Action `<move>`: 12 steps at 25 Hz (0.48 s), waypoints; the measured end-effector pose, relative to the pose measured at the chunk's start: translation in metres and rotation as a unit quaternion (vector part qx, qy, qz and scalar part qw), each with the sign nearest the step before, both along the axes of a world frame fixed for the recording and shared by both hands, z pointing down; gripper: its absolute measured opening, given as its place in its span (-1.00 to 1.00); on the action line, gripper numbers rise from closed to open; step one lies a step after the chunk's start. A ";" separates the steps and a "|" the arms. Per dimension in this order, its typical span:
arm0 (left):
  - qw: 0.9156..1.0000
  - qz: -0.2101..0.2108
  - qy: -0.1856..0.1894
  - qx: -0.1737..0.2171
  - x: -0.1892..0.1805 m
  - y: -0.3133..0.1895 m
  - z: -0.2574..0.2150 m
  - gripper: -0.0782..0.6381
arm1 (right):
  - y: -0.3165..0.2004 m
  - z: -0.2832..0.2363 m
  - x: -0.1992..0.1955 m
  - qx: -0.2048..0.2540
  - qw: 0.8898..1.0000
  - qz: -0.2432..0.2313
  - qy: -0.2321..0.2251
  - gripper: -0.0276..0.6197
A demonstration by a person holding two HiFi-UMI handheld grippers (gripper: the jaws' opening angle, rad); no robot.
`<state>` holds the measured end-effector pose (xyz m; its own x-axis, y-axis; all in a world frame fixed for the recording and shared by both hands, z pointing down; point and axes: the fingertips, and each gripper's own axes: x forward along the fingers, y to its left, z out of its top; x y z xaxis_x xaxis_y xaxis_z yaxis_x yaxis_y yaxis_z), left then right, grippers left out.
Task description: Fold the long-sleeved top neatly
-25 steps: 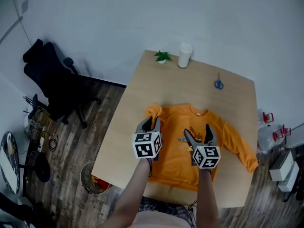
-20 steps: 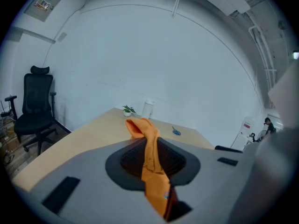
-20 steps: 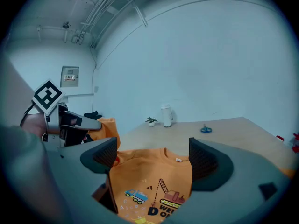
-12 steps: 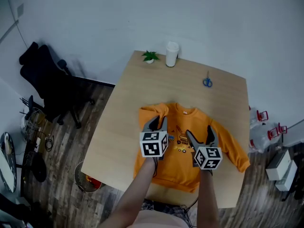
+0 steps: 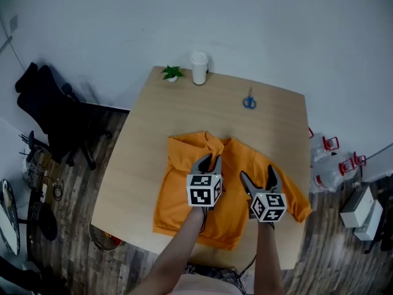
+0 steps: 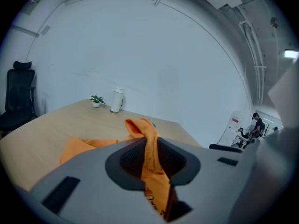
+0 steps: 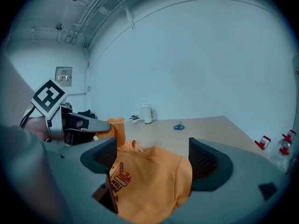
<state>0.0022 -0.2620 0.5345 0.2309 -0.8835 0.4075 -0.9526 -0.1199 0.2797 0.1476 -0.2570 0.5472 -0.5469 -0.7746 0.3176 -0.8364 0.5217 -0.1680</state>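
An orange long-sleeved top (image 5: 178, 192) with a printed chest lies on the light wooden table (image 5: 270, 128). My left gripper (image 5: 207, 163) is shut on a bunch of its left shoulder fabric (image 6: 149, 146) and holds it raised over the middle of the top. The left side is partly doubled over. My right gripper (image 5: 256, 176) hovers open above the right half of the top (image 7: 149, 176), with nothing between its pads (image 7: 203, 160). The right sleeve (image 5: 296, 203) still lies spread toward the table's right edge.
Blue scissors (image 5: 249, 102), a white cup (image 5: 199, 68) and a small potted plant (image 5: 172, 73) stand at the table's far side. A black office chair (image 5: 46, 106) and a waste bin (image 5: 101, 238) are on the floor at the left. Bottles (image 5: 334, 165) lie at the right.
My left gripper has carried the gripped shoulder fabric rightward over the top, which now bunches at the left. My right gripper has drifted right along with it, still open.
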 end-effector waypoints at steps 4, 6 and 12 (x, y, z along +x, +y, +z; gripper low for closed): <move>1.000 0.018 -0.010 -0.009 0.031 -0.010 0.012 -0.58 | -0.002 0.007 0.022 -0.006 1.000 0.011 0.001 0.52; 0.999 0.024 -0.020 -0.023 0.042 -0.016 0.024 -0.58 | -0.004 0.010 0.032 -0.009 1.000 0.016 0.002 0.52; 0.995 0.053 -0.031 -0.075 0.072 -0.022 0.069 -0.57 | -0.004 0.020 0.056 -0.016 0.999 0.030 0.004 0.52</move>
